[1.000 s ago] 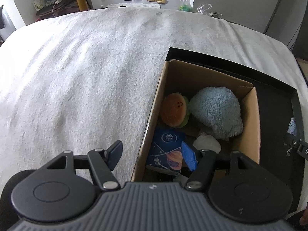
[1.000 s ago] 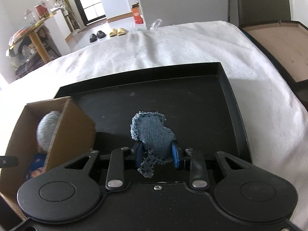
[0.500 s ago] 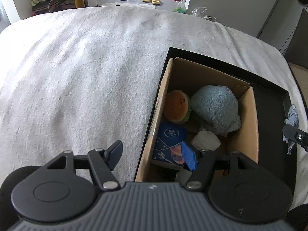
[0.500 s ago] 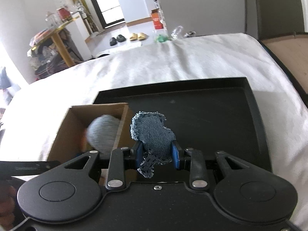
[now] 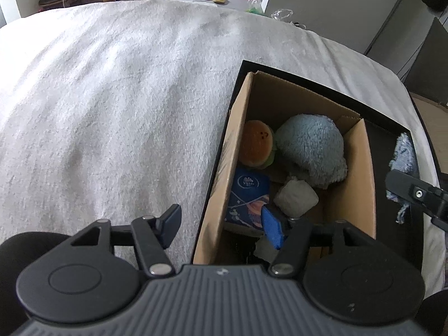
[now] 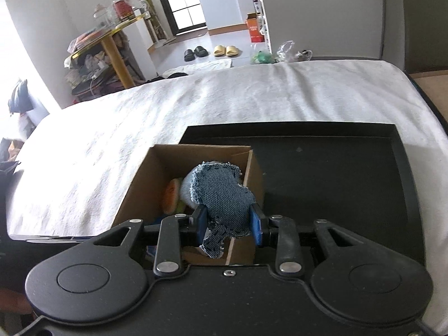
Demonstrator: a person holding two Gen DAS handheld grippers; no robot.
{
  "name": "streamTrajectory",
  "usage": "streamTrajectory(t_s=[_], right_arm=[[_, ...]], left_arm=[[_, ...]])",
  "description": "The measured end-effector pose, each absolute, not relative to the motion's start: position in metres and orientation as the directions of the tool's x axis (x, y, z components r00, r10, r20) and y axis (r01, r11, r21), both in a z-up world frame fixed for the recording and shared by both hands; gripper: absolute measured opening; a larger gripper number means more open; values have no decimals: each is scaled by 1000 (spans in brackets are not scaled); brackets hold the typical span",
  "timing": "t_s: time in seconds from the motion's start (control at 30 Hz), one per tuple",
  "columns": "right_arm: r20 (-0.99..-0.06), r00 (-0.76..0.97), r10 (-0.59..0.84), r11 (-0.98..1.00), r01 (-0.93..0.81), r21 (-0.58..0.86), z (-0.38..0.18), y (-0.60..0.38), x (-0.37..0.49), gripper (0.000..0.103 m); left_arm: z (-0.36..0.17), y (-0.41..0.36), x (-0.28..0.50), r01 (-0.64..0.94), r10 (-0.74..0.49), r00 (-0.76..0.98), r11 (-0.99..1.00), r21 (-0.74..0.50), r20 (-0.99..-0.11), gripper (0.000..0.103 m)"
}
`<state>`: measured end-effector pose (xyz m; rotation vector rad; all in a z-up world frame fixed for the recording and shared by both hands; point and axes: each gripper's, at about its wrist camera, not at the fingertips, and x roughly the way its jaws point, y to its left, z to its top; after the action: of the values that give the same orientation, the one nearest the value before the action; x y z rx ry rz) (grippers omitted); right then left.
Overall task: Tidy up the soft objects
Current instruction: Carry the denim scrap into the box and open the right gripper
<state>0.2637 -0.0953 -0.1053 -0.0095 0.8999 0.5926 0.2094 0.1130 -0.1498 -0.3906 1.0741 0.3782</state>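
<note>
A cardboard box (image 5: pixel 361 168) stands in a black tray (image 5: pixel 392 137) on a white bed. It holds a blue-grey plush (image 5: pixel 310 148), a burger plush (image 5: pixel 256 144), a blue tissue pack (image 5: pixel 247 193) and a grey pouch (image 5: pixel 296 197). My right gripper (image 6: pixel 227 221) is shut on a denim soft toy (image 6: pixel 221 193) and holds it above the box's right wall (image 6: pixel 250 170). The toy also shows in the left wrist view (image 5: pixel 403 154). My left gripper (image 5: pixel 221 225) is open and empty, straddling the box's left wall near its front end.
The white bedspread (image 5: pixel 112 98) stretches left and beyond the tray. The tray's bare black floor (image 6: pixel 336 182) lies right of the box. Slippers (image 6: pixel 226 50) and a cluttered table (image 6: pixel 106 36) are on the floor past the bed.
My right gripper has lifted the denim toy off the tray floor and carried it left, over the box. My left gripper stays open at the box's left wall.
</note>
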Motion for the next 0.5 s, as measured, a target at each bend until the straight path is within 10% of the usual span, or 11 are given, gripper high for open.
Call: streamTrajectory(t_s=[0.27,0.5], right_arm=[[-742,457,490,828,-510,233,-108,-77,257,32],[-753,442,487,826,-514,232,-116,-68,253,43]], left_arm=[[-159,120,206,-478,82,418,867,-143,-905,13],[-159,119,204,-451,82,423,883,-131,-903,12]])
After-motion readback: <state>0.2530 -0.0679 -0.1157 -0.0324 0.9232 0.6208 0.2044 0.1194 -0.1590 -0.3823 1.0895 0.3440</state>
